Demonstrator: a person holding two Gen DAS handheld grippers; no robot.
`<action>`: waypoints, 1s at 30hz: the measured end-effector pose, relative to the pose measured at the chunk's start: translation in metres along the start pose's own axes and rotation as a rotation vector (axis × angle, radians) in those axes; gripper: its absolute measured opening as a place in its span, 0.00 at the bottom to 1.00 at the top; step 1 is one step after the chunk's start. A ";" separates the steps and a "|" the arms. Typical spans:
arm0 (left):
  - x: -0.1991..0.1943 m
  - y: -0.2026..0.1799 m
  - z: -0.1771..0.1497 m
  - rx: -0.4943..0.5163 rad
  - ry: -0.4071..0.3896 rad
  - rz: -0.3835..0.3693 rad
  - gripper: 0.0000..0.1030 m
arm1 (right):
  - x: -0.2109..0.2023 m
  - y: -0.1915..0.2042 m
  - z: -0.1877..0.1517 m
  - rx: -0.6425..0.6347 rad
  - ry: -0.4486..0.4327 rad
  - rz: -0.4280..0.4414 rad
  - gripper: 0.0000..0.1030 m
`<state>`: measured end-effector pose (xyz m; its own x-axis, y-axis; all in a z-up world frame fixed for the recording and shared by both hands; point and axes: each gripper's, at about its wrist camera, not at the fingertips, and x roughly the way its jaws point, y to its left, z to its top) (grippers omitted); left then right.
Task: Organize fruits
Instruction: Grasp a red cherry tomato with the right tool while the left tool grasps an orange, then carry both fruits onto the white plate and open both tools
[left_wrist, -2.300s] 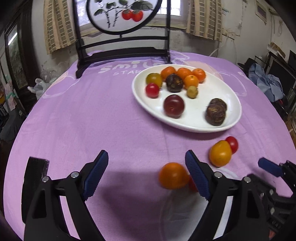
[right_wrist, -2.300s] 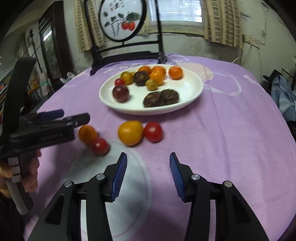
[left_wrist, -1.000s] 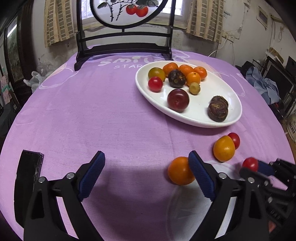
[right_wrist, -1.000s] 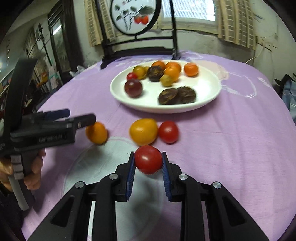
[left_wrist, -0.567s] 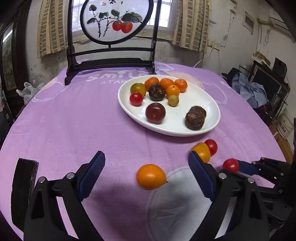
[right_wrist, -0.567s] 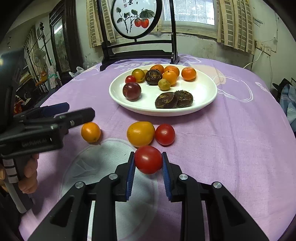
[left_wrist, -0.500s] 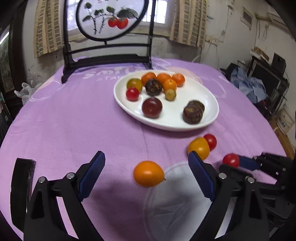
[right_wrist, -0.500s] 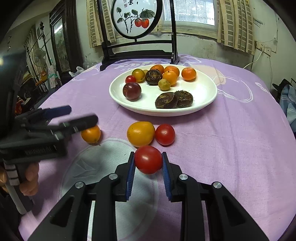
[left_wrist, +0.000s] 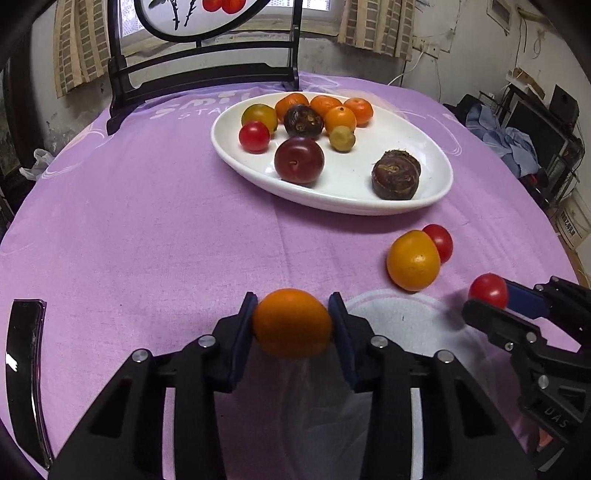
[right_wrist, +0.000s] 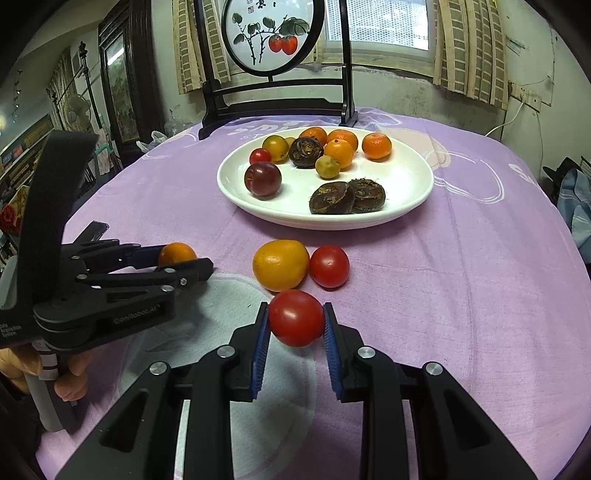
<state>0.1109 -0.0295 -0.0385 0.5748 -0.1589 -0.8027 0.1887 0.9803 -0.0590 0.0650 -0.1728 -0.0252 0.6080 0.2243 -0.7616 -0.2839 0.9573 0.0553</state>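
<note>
My left gripper (left_wrist: 291, 323) is shut on an orange fruit (left_wrist: 291, 325) just above the purple cloth; it also shows in the right wrist view (right_wrist: 176, 253). My right gripper (right_wrist: 295, 325) is shut on a red tomato (right_wrist: 296, 317), which also shows in the left wrist view (left_wrist: 488, 290). A yellow-orange fruit (right_wrist: 280, 264) and a second red tomato (right_wrist: 329, 266) lie touching on the cloth in front of the white oval plate (right_wrist: 406, 192). The plate holds several fruits: oranges, a dark plum (right_wrist: 263, 179), a small tomato and brown ones.
A dark wooden stand with a round painted screen (right_wrist: 273, 35) stands behind the plate. A phone (left_wrist: 26, 369) lies at the table's left edge. A white print (right_wrist: 229, 314) marks the cloth under the grippers. Clutter sits off the table's right side (left_wrist: 517, 144).
My left gripper has moved up to the orange fruit and shut on it. My right gripper took the red tomato about a second ago and still holds it.
</note>
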 end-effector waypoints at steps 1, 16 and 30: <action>-0.003 0.000 0.000 0.005 -0.010 0.007 0.38 | 0.000 -0.001 0.000 0.008 -0.001 0.002 0.28; -0.030 -0.009 0.037 0.037 -0.048 -0.023 0.38 | -0.009 -0.016 0.035 0.077 -0.065 -0.018 0.28; 0.030 -0.016 0.127 0.006 -0.042 0.066 0.38 | 0.054 -0.050 0.111 0.093 -0.062 -0.023 0.30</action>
<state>0.2264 -0.0651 0.0135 0.6192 -0.0990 -0.7790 0.1541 0.9881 -0.0031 0.1940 -0.1887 0.0028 0.6590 0.2098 -0.7223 -0.2008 0.9745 0.0999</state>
